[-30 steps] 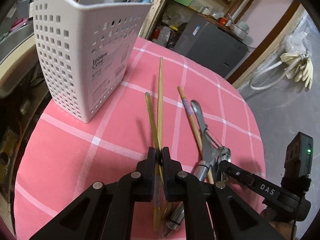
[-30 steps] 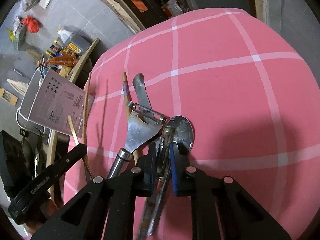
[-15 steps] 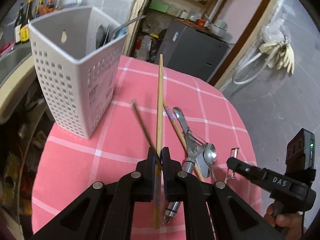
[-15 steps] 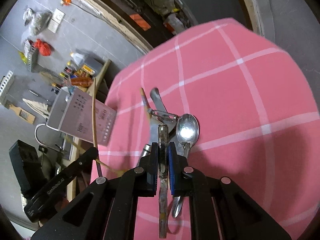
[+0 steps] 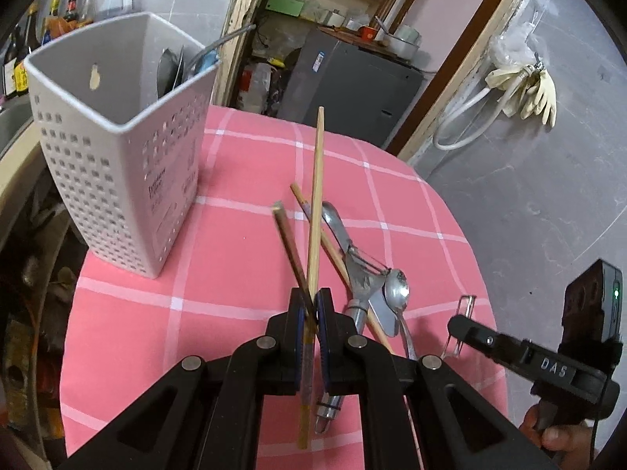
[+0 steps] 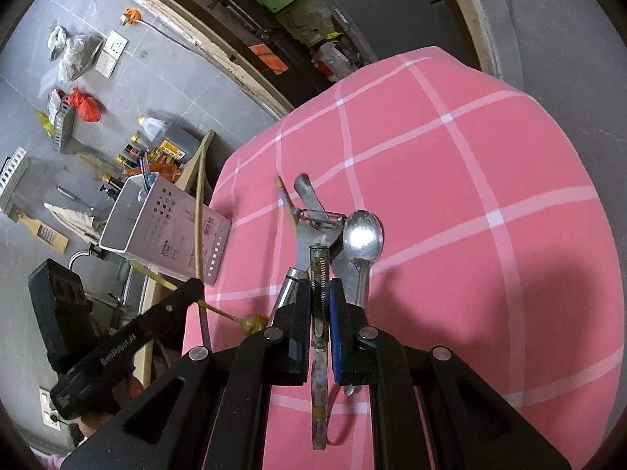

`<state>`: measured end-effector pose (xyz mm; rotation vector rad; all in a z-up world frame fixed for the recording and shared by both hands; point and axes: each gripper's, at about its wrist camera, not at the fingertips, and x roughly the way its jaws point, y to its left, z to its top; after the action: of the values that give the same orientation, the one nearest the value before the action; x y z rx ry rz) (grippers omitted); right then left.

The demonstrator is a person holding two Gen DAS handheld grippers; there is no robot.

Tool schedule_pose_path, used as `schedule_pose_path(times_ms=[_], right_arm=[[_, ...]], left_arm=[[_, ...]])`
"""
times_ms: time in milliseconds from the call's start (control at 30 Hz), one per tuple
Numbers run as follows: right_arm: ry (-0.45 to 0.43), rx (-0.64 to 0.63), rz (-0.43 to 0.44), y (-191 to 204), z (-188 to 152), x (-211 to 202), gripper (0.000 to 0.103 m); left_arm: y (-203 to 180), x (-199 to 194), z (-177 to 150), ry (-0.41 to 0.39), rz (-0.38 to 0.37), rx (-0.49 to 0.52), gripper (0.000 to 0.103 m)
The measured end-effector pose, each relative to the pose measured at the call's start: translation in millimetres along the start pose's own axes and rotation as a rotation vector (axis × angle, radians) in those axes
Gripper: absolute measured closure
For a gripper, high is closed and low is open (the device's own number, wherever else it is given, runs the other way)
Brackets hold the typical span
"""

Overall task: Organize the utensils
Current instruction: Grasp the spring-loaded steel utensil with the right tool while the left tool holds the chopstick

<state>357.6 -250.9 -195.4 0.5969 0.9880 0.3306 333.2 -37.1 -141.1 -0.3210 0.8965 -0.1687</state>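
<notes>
Basket (image 5: 117, 180) left, utensils inside | left gripper (image 5: 309, 313) clamps chopsticks (image 5: 315, 203) | right gripper (image 6: 319, 305) clamps peeler (image 6: 318, 313)

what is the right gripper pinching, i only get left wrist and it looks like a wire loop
observer: the right gripper is shut on a narrow rusty metal strip with a coiled or toothed edge.
operator: is the spoon caught in there too
observer: no, the spoon lies bowl up on the cloth just right of the strip, with its handle running down past the right finger, outside the grip.
</notes>
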Motion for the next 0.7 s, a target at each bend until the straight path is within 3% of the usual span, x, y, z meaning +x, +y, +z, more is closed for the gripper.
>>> schedule_pose_path(times_ms=[267,700], right_arm=[[-0.011,0.01,-0.009,-1.4,-4.9,-3.3,0.095],[-0.006,0.021,-0.006,-6.0,-4.6,-0.7,0.095]], left_arm=[[-17.2,-3.4,2.2,-0.033,0.007,0.087,0.096],[-14.7,7.6,7.1,0.001,0.012,0.09,0.096]])
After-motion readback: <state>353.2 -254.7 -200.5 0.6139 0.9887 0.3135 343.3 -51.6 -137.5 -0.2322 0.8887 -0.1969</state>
